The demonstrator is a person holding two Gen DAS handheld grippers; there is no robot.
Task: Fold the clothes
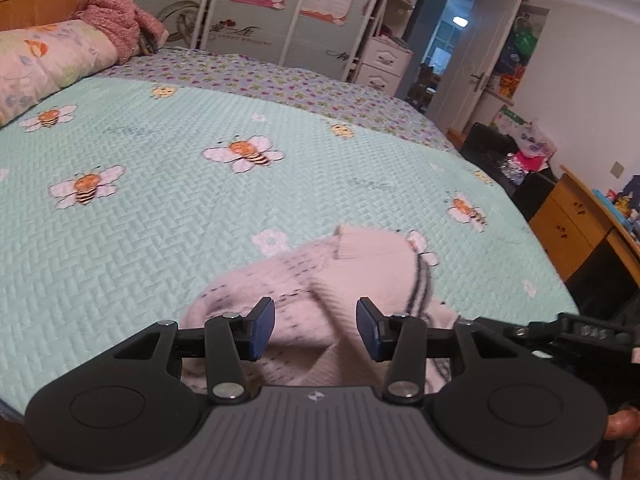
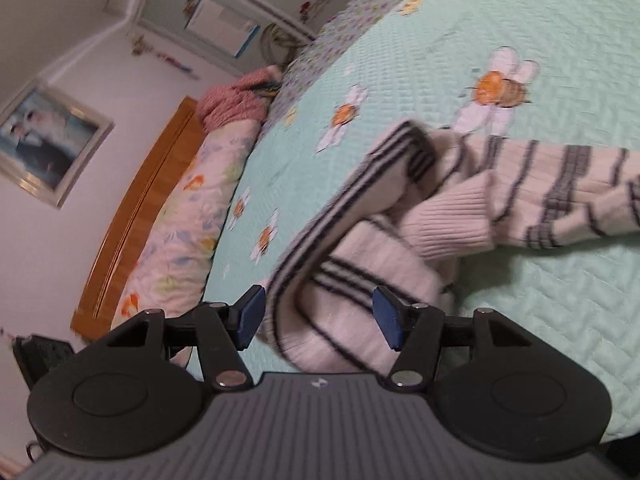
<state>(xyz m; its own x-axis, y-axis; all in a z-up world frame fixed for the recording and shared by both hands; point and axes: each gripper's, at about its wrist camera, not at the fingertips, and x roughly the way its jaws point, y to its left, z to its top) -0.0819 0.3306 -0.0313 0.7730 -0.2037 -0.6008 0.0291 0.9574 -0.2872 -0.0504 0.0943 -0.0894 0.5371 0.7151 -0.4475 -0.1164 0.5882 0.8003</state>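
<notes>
- The left gripper [image 1: 315, 328] is filling the bottom of its frame, its 2 blue pads standing apart with the pale pink striped sweater [image 1: 320, 280] bunched between and beneath them; neither pad is pressing on the knit.
- The right gripper [image 2: 319, 318] is likewise standing wide in the lower centre of its view, with a striped fold of the sweater [image 2: 400, 220] lying in the gap, untouched on both sides.
- The sweater is sitting crumpled at the near edge of the bed, 1 sleeve trailing toward the right of the right view.
- Risk: closing here is likely catching several layers at once, so a lift would be dragging the whole heap rather than 1 hem; the loose ribbed knit could also be stretching or slipping from a shallow bite.
- The mint bee-print quilt [image 1: 180, 200] is looking soft and yielding, so cloth may be sinking away from the pads.
- A floral pillow [image 1: 48, 64] and wooden headboard [image 2: 140, 208] are sitting upper left; a wardrobe [image 1: 280, 8] and wooden dresser [image 1: 580, 220] are lining the room.
</notes>
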